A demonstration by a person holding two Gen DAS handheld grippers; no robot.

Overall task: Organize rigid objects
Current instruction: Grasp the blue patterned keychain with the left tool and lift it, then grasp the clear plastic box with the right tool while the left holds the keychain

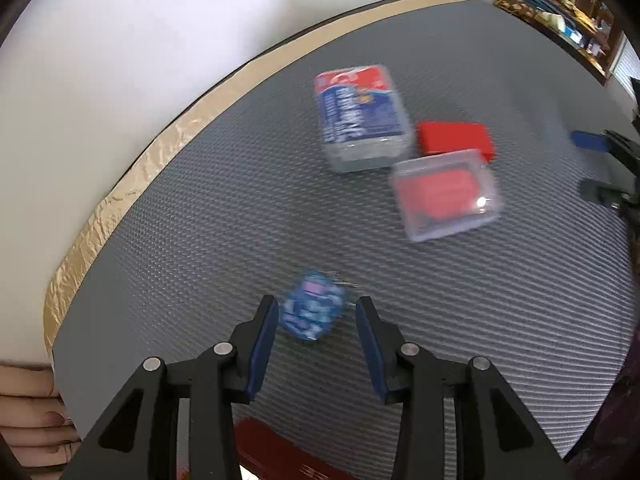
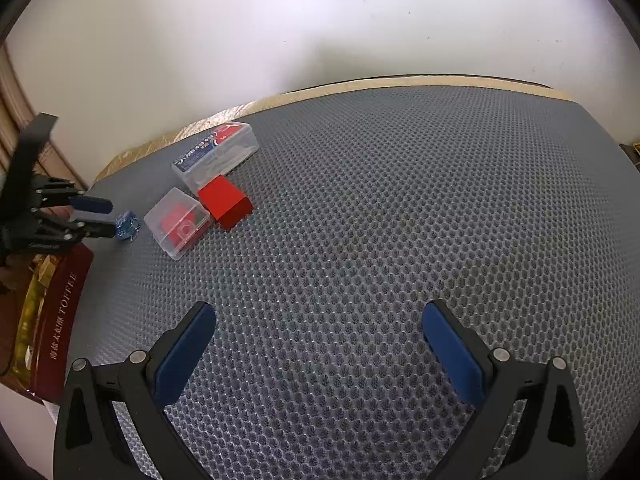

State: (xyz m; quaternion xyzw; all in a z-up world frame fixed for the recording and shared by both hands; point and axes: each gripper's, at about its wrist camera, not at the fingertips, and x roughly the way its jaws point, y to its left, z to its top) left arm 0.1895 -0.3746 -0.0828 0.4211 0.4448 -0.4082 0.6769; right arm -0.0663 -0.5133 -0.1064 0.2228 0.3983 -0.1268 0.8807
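Observation:
A small blue patterned cube [image 1: 313, 310] lies on the grey mat between the open fingers of my left gripper [image 1: 316, 312]; no pad touches it. It also shows in the right wrist view [image 2: 127, 226], next to the left gripper [image 2: 102, 218]. Farther on lie a clear box with a blue and red label [image 1: 362, 116] [image 2: 216, 151], a red block [image 1: 456, 138] [image 2: 226, 202] and a clear box with red contents [image 1: 446, 194] [image 2: 177, 222]. My right gripper [image 2: 319, 322] is open and empty over bare mat; it shows at the right edge of the left wrist view [image 1: 592, 164].
A dark red tin [image 2: 60, 308] lettered TOFFEE sits at the mat's left edge, under the left gripper [image 1: 272, 452]. A gold foil strip [image 1: 132, 184] borders the grey mat [image 2: 400, 208] against a white wall. Shelves [image 1: 560, 12] stand far right.

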